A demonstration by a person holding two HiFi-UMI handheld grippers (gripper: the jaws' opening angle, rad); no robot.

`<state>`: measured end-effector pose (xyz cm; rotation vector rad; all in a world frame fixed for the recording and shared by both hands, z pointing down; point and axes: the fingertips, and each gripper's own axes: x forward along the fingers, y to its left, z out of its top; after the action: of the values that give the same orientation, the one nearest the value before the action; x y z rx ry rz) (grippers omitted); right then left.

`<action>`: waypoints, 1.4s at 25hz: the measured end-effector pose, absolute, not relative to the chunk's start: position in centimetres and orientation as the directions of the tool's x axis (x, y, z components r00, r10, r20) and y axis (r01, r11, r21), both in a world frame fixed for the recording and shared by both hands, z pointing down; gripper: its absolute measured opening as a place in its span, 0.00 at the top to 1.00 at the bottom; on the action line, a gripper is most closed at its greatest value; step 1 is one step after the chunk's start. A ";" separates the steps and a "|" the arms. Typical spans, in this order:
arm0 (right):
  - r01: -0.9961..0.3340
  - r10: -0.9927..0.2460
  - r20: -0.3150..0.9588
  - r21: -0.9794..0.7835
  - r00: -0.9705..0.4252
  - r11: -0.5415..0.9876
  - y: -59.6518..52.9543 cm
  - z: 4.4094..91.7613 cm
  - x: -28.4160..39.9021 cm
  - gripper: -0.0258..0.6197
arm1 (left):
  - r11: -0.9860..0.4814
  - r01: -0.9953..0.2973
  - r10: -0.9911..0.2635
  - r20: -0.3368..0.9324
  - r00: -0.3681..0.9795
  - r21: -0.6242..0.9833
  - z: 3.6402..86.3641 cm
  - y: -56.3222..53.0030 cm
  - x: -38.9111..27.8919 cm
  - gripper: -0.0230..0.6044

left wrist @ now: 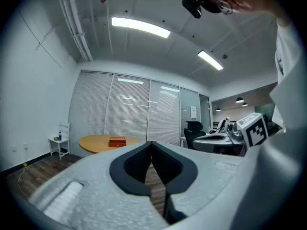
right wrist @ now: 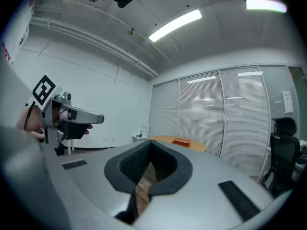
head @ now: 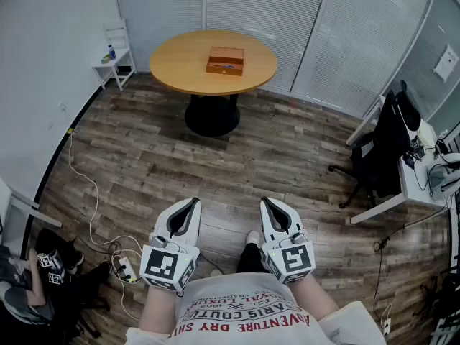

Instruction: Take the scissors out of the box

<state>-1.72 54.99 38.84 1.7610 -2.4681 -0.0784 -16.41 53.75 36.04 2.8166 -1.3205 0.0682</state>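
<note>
A brown wooden box (head: 226, 60) lies on a round wooden table (head: 180, 60) at the far side of the room; its lid looks down and no scissors show. The left gripper view has the box (left wrist: 117, 142) small and far off, and so does the right gripper view, as an orange-brown box (right wrist: 181, 142). My left gripper (head: 192, 201) and right gripper (head: 266, 201) are held side by side close to my body, pointing level toward the table, far from it. Both are shut with nothing between the jaws, as the left gripper (left wrist: 152, 143) and right gripper (right wrist: 150, 143) show up close.
Wood-plank floor lies between me and the table. A white shelf (head: 115, 52) stands at the back left. A black office chair (head: 381, 149) and a desk (head: 424, 182) stand at the right. Cables and a power strip (head: 123, 268) lie at the lower left, next to a seated person (head: 29, 286).
</note>
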 end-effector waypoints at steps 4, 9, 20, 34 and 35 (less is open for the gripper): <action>-0.942 -0.947 0.071 0.104 -0.314 0.320 55.0 38.9 -1.2 0.95 | -0.646 -0.763 -0.762 0.058 0.645 0.013 36.2 53.8 -16.2 0.95; -0.941 -0.946 0.074 0.105 -0.315 0.321 54.6 39.1 -1.7 0.95 | -0.650 -0.759 -0.756 0.075 0.650 0.021 36.9 53.2 -16.5 0.95; -0.952 -0.952 0.065 0.049 -0.298 0.301 51.4 39.9 0.2 0.95 | -0.652 -0.756 -0.749 0.116 0.653 0.051 38.6 50.1 -15.1 0.95; -0.913 -0.910 0.101 0.021 -0.403 0.407 37.1 40.7 6.6 0.95 | -0.537 -0.843 -0.835 0.124 0.537 0.034 37.6 38.1 -9.9 0.95; -0.910 -0.906 0.102 0.022 -0.410 0.414 36.0 40.7 7.2 0.95 | -0.527 -0.849 -0.842 0.121 0.526 0.032 37.4 37.1 -9.4 0.95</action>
<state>7.25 35.98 40.71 1.6480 -2.5579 0.0560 -9.41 37.09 37.42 2.6678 -1.4812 0.1384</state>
